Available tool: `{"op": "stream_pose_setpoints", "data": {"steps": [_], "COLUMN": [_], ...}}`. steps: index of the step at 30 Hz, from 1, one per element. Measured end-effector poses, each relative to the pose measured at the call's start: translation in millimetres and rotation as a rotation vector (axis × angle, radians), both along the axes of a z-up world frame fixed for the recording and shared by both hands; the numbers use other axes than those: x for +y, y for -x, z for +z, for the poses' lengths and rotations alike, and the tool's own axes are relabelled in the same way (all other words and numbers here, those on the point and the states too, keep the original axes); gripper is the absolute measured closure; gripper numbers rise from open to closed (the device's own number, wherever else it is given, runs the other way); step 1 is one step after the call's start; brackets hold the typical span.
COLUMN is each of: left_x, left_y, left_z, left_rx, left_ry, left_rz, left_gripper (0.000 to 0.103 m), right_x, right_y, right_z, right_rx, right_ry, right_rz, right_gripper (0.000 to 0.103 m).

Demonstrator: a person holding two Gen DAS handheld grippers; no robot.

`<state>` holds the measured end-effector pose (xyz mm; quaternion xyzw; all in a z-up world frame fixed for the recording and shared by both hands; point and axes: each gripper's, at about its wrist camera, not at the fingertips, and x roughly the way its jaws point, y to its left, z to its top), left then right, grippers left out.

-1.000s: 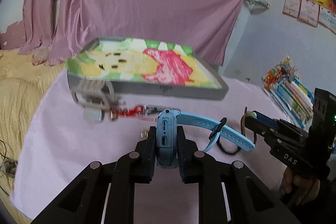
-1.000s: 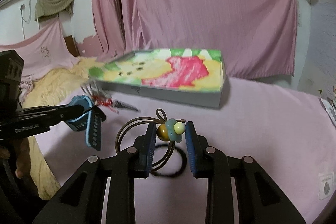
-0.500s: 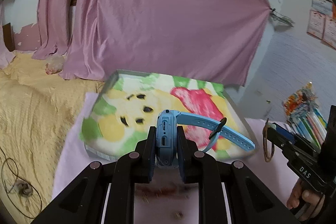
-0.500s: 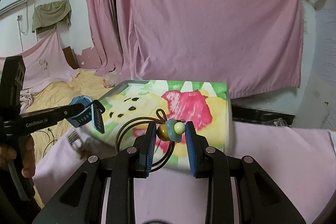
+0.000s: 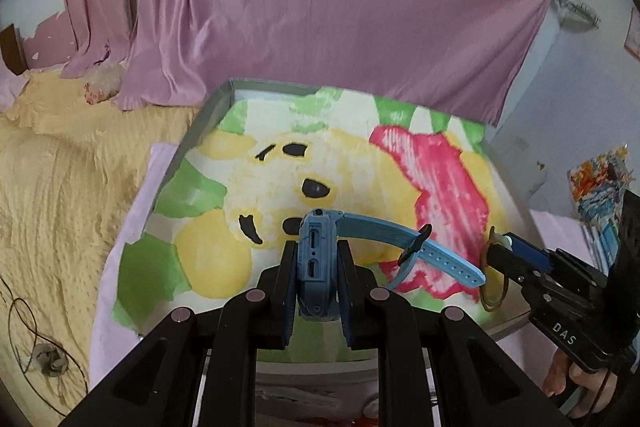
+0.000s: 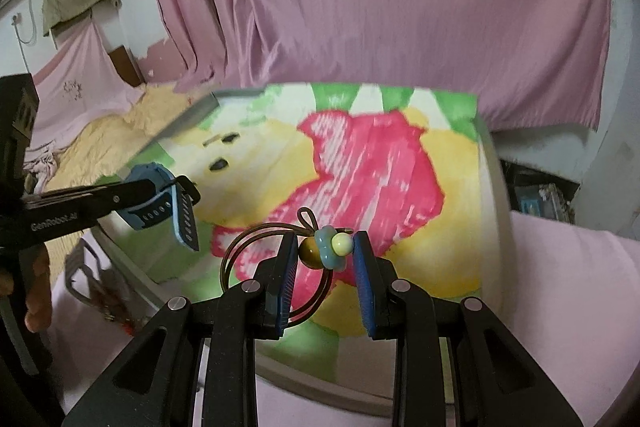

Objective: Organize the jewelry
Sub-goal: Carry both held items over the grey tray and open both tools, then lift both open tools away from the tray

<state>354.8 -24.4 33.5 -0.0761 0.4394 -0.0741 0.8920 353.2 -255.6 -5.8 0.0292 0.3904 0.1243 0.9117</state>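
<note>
My left gripper (image 5: 317, 247) is shut on a blue watch (image 5: 380, 233), gripping its case edge-on with the strap trailing right. It hangs over a grey box (image 5: 224, 99) lined with a yellow, pink and green cartoon picture. Over the box's right half, my right gripper (image 6: 325, 247) is shut on a brown hair tie (image 6: 330, 253), clamped at its blue, yellow and amber beads, loop drooping left. In the right wrist view the left gripper (image 6: 160, 187) and watch (image 6: 182, 223) sit over the box's (image 6: 494, 187) left edge. The right gripper (image 5: 516, 251) shows right of the watch strap.
A silver clip (image 6: 86, 271) and a red beaded piece (image 6: 120, 311) lie on the pink cloth (image 6: 580, 307) beside the box's near left corner. A yellow bedspread (image 5: 52, 187) spreads to the left, pink curtains (image 5: 340, 7) hang behind, and stacked books (image 5: 596, 179) stand at right.
Both grippers have risen and moved forward from the pink cloth to over the box, still holding the watch and hair tie. The loose pieces on the cloth have dropped out of the left view.
</note>
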Motion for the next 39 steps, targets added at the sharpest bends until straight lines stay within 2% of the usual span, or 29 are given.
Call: {"op": "stream_pose_setpoints", "data": {"steps": [5, 12, 14, 15, 16, 17, 18, 19, 22, 23, 24, 25, 27, 31, 33, 35, 39], "left_x": [-2, -1, 0, 1, 2, 4, 7, 10, 14, 15, 15, 16, 18, 20, 20, 21, 18], "left_y": [-4, -6, -5, -3, -1, 2, 7, 11, 25, 31, 39, 44, 62, 93, 110, 126, 157], "left_z": [-8, -10, -8, -7, -5, -2, 2, 6, 17, 20, 24, 27, 35, 43, 46, 48, 46], "left_rx": [0.046, 0.049, 0.046, 0.035, 0.023, 0.009, -0.021, -0.051, -0.117, -0.138, -0.169, -0.191, -0.255, -0.356, -0.409, -0.456, -0.536], "left_ry": [-0.021, -0.019, -0.014, -0.008, -0.003, 0.007, 0.032, 0.053, 0.076, 0.078, 0.080, 0.079, 0.080, 0.077, 0.073, 0.068, 0.049], "left_rz": [-0.011, -0.016, -0.017, -0.015, -0.011, -0.006, 0.005, 0.016, 0.023, 0.023, 0.025, 0.028, 0.043, 0.060, 0.071, 0.079, 0.085], "left_gripper": [0.086, 0.085, 0.082, 0.076, 0.065, 0.058, 0.042, 0.037, 0.037, 0.037, 0.035, 0.028, 0.020, 0.011, 0.005, 0.001, 0.001], "right_x": [3, 7, 6, 5, 3, 2, 1, -1, -7, -9, -10, -13, -16, -19, -17, -16, -12], "right_y": [-11, -12, -10, -8, -4, 0, 5, 10, 28, 36, 44, 52, 70, 106, 124, 140, 166], "right_z": [-16, -17, -15, -13, -9, -5, -1, 4, 17, 23, 28, 33, 44, 61, 67, 69, 69], "right_rx": [0.057, 0.057, 0.052, 0.044, 0.030, 0.010, -0.009, -0.029, -0.097, -0.127, -0.164, -0.192, -0.260, -0.381, -0.437, -0.481, -0.542], "right_ry": [0.005, 0.015, 0.014, 0.009, 0.004, 0.005, 0.009, 0.014, 0.004, -0.002, -0.008, -0.013, -0.020, -0.032, -0.034, -0.029, -0.027], "right_rz": [0.005, -0.002, -0.010, -0.016, -0.024, -0.034, -0.042, -0.050, -0.077, -0.087, -0.096, -0.105, -0.126, -0.154, -0.162, -0.171, -0.181], "right_gripper": [0.078, 0.078, 0.073, 0.066, 0.062, 0.056, 0.055, 0.055, 0.055, 0.051, 0.043, 0.039, 0.033, 0.026, 0.014, 0.012, 0.012]}}
